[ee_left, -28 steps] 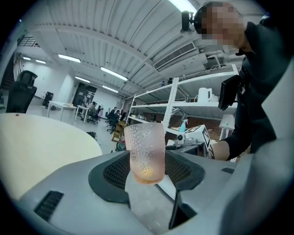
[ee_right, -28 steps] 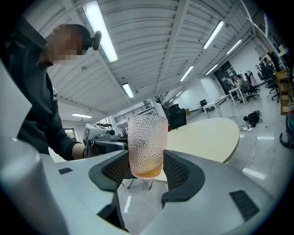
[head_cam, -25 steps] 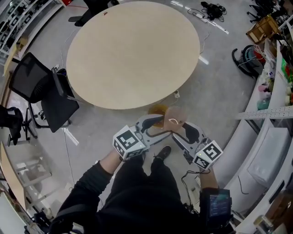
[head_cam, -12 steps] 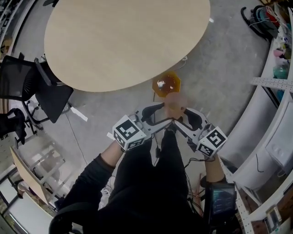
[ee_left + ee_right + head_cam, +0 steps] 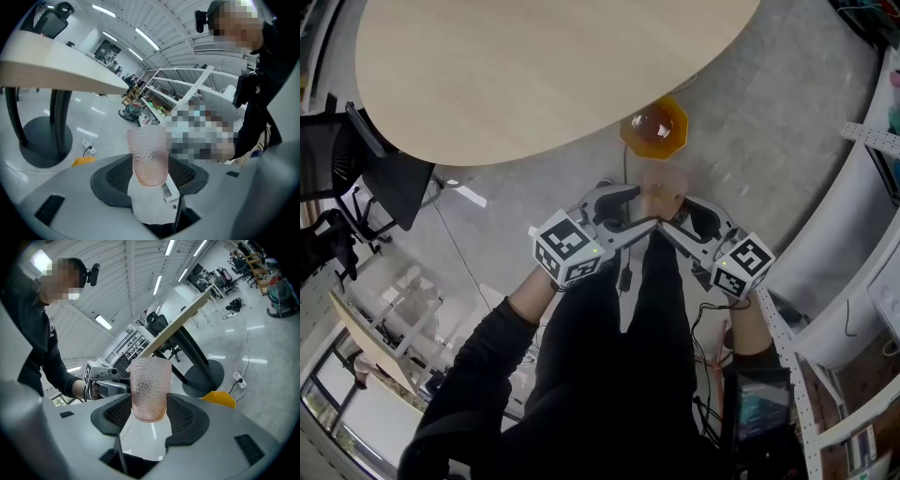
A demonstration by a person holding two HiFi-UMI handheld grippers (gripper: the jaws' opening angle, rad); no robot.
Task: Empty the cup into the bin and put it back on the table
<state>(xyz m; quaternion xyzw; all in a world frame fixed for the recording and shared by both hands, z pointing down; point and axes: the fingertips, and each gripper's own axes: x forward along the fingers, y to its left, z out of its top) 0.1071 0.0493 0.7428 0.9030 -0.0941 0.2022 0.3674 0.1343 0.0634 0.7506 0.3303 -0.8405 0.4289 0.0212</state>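
A pink dimpled cup [image 5: 662,190] hangs upright over the grey floor in front of the person, below the round beige table [image 5: 534,66]. My left gripper [image 5: 643,204] grips it from the left and my right gripper [image 5: 679,208] from the right. In the left gripper view the cup [image 5: 149,157] sits between the ribbed pads of the left gripper [image 5: 149,165]. In the right gripper view the cup [image 5: 150,389] sits in the right gripper [image 5: 150,405] the same way. An orange bin [image 5: 654,127] stands on the floor just beyond the cup; the bin [image 5: 84,161] [image 5: 219,398] shows low in both gripper views.
Black office chairs [image 5: 380,178] stand left of the table. White curved shelving [image 5: 853,244] runs along the right. The table's dark pedestal [image 5: 206,376] rises near the bin, with a power strip [image 5: 239,378] and a cable on the floor.
Both grippers keep their hold on the cup. The orange bin, half hidden behind the cup a second ago, now shows whole and further ahead of it. The table has slid up the view.
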